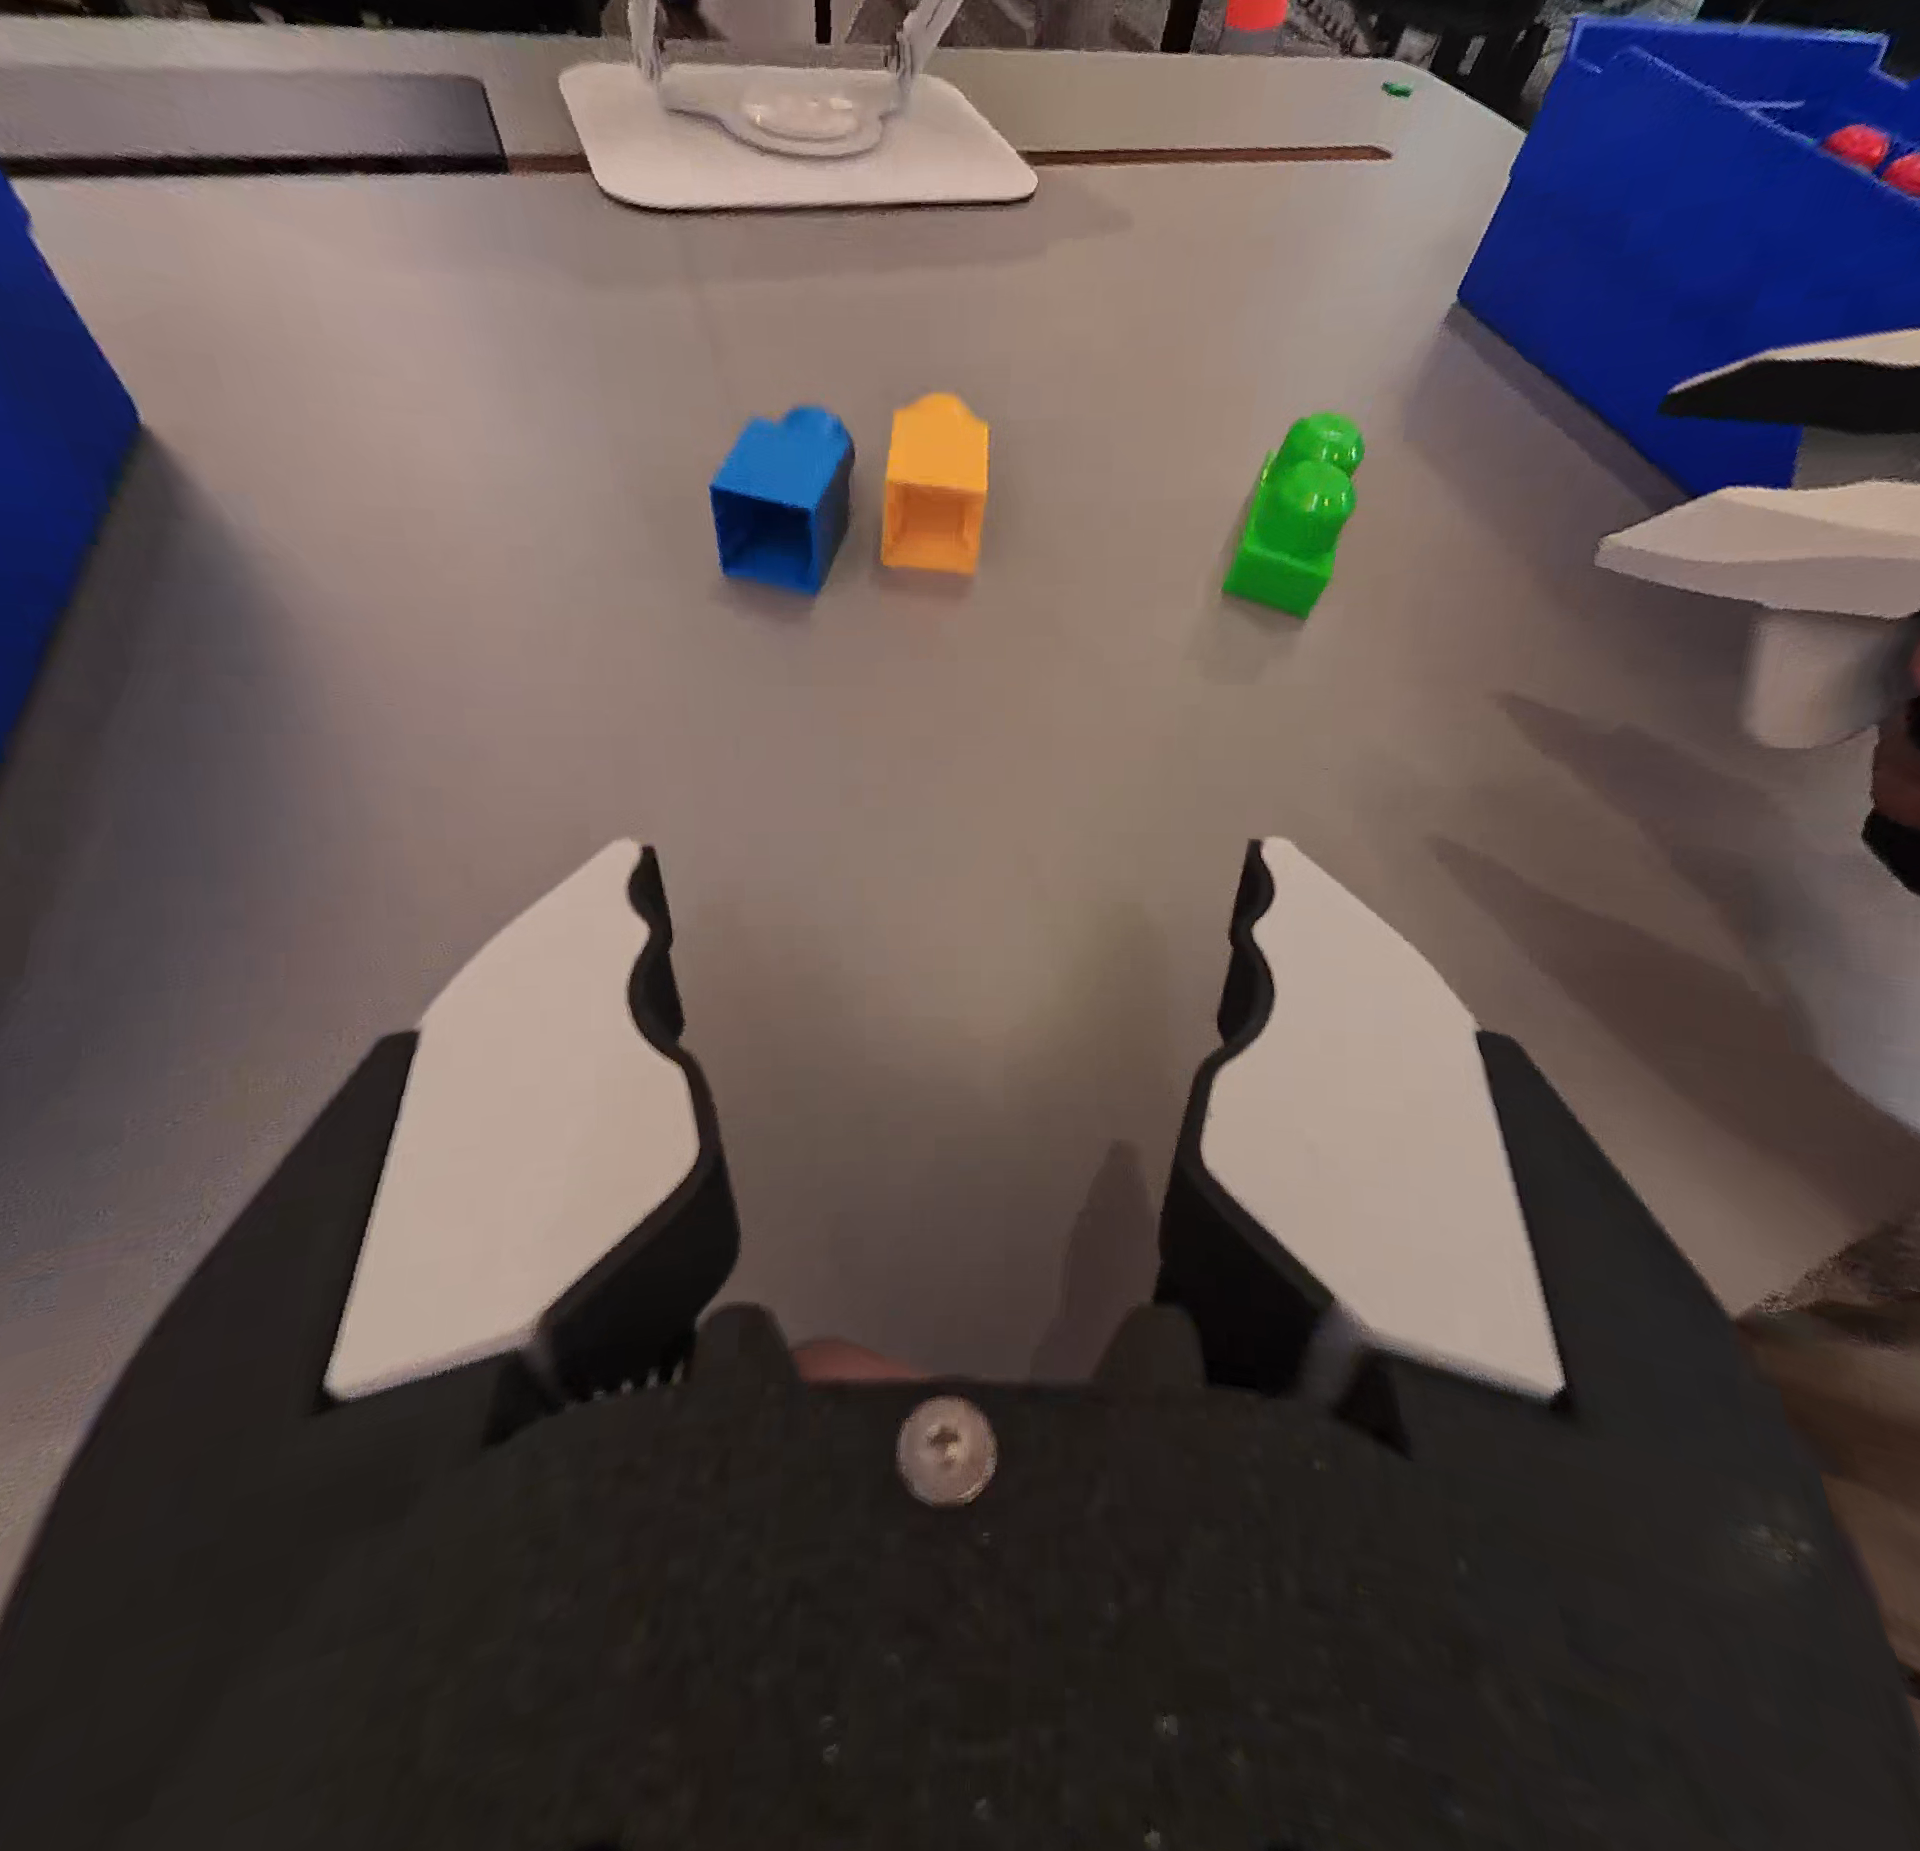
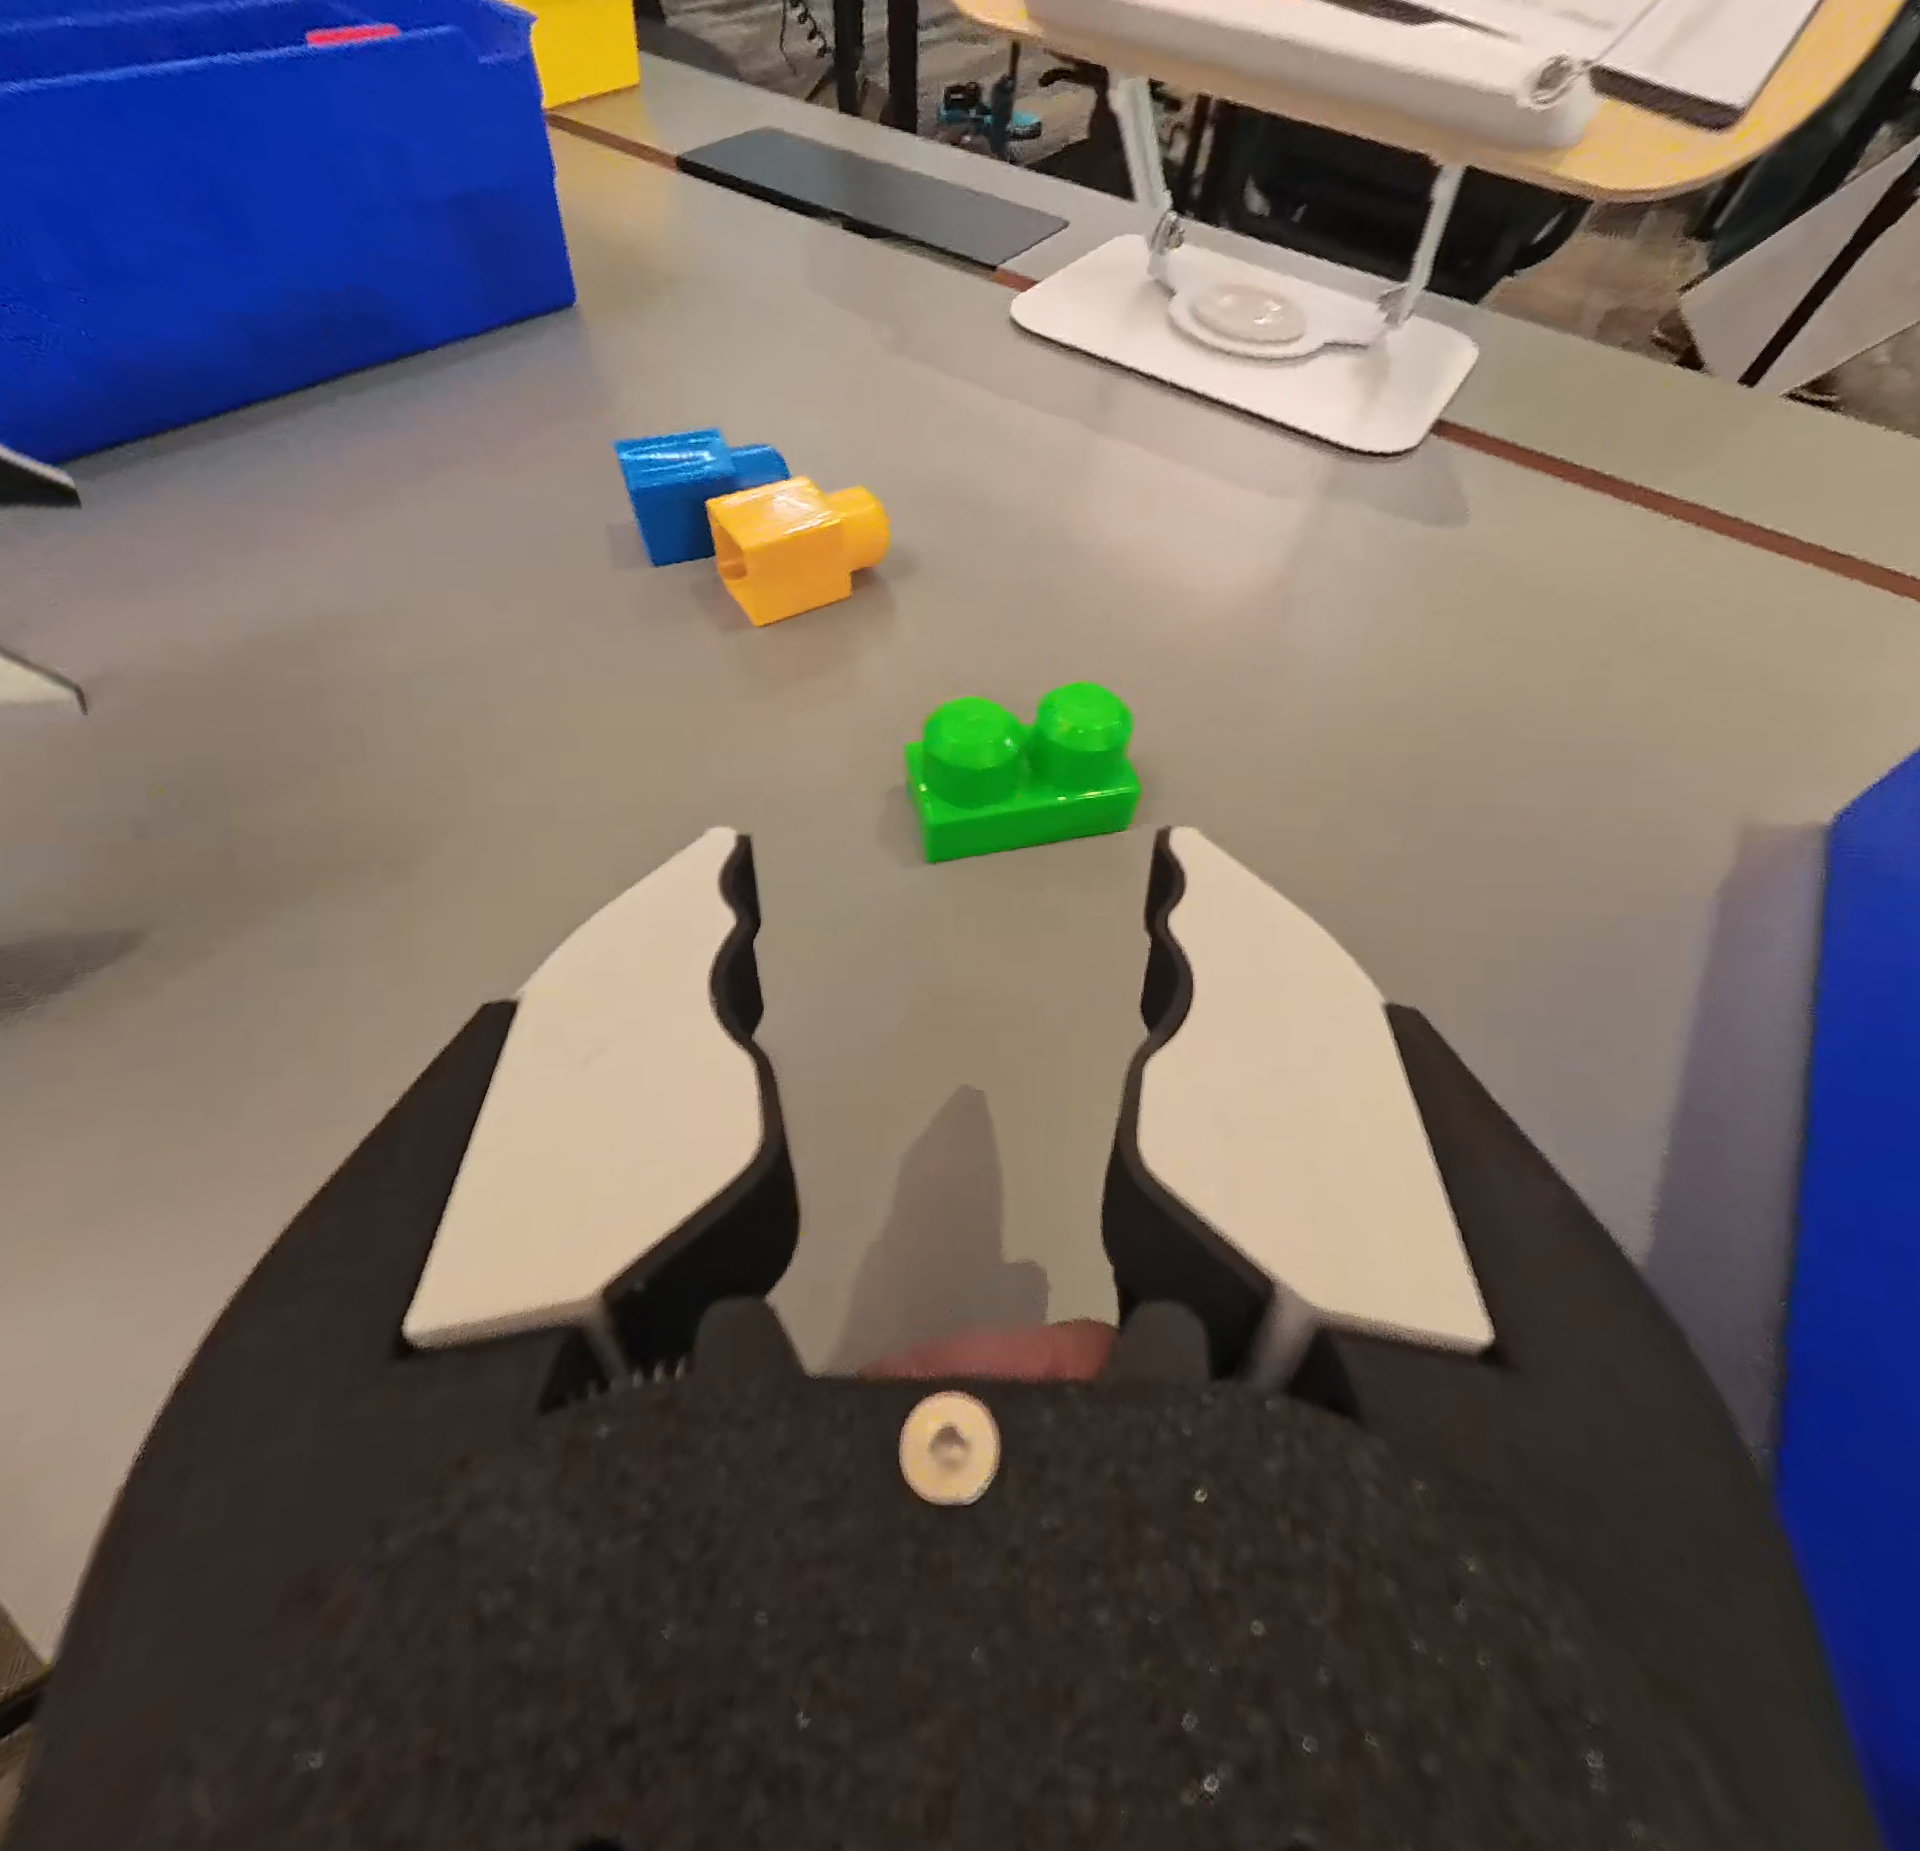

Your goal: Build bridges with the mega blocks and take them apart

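Three blocks lie apart on the grey table [image 1: 935, 741]. A blue one-stud block [image 1: 781, 500] and an orange one-stud block [image 1: 933, 500] lie on their sides next to each other, hollow ends toward me. A green two-stud block [image 1: 1294, 518] stands upright to their right. My left gripper [image 1: 948, 851] is open and empty, well short of the blocks. My right gripper [image 2: 951, 835] is open and empty just in front of the green block [image 2: 1023, 775]; the orange [image 2: 795, 549] and blue [image 2: 686, 492] blocks lie beyond. The right gripper also shows at the left wrist view's right edge [image 1: 1787, 482].
Blue bins stand at the table's right [image 1: 1662, 243] and left [image 1: 52, 471] sides; the right one holds red pieces [image 1: 1860, 151]. A white stand base [image 1: 800, 139] sits at the far edge, next to a black plate [image 2: 873, 196]. A yellow bin [image 2: 582, 14] stands behind. My right gripper is the nearer one to the green two-stud block [image 1: 1294, 518]: about 9 cm, against 20 cm. Seen from the right wrist view [image 2: 941, 735] as well.
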`<state>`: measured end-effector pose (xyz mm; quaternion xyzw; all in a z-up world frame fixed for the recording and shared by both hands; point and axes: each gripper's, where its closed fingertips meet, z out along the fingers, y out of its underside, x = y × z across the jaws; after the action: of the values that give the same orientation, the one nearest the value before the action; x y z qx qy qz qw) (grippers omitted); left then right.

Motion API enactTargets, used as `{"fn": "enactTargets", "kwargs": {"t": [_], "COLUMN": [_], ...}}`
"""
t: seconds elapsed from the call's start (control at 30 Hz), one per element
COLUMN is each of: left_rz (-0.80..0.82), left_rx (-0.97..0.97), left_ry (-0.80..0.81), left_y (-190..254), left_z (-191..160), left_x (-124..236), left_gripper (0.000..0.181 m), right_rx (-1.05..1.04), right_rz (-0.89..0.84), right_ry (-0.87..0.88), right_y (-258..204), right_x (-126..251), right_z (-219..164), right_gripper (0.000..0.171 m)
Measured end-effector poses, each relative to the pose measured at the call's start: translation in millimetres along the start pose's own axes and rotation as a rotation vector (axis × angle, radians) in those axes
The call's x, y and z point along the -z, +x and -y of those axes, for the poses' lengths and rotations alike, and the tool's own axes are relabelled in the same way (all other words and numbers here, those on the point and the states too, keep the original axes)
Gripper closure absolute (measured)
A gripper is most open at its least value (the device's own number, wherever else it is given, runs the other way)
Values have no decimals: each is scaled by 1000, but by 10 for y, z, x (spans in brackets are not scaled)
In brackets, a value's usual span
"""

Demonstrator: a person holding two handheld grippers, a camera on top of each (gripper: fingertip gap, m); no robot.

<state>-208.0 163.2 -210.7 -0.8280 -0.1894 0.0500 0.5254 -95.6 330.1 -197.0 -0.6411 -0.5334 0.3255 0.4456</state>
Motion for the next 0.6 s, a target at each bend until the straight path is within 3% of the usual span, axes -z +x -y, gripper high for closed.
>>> {"fn": "enactTargets", "kwargs": {"t": [0.37, 0.6], "left_rz": [-34, -98], "left_rx": [-84, -260], "left_ry": [-76, -335], "left_y": [-55, -341], "left_z": [-52, 440], "left_x": [-31, -548], "left_gripper": [89, 110], "right_rx": [25, -7], "right_rz": [-6, -11], "right_ry": [-12, 22], "right_y": [-119, -61], "right_x": [-40, 30], "right_z": [35, 46], "right_gripper": [100, 101]}}
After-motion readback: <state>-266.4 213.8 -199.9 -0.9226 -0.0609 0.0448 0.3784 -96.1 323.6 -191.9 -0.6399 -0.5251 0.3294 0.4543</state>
